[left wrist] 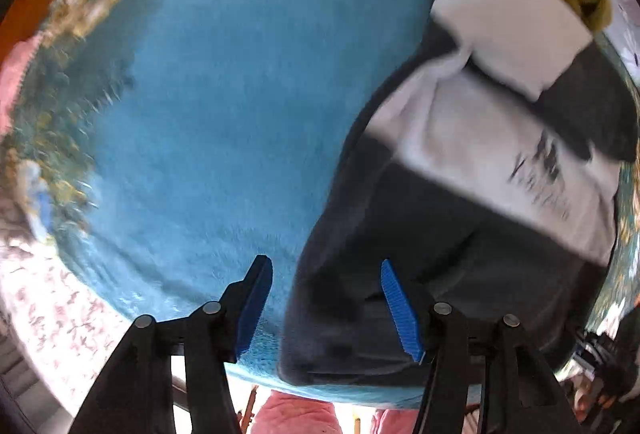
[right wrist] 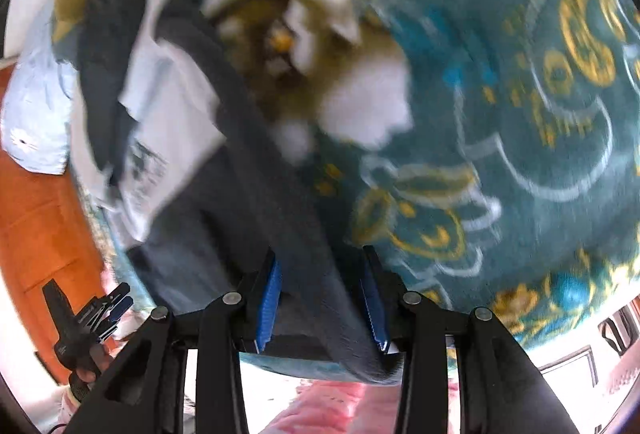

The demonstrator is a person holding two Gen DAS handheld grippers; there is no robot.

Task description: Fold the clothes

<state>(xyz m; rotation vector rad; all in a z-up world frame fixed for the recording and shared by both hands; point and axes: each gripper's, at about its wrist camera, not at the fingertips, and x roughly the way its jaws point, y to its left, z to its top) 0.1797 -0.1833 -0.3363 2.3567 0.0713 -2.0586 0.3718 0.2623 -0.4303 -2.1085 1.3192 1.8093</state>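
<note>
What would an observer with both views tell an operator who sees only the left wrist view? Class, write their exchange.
Operator: Is the right tool holding anything?
Observer: Yes. The right tool is shut on a fold of the dark grey and white fabric garment.
Operator: What lies beyond that tool?
Observer: A large white and beige flower print on the teal patterned fleece blanket.

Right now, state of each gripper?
Left gripper: open, nothing pinched; edge of the dark garment lies between its jaws.
Right gripper: closed on a fold of the same dark garment.
</note>
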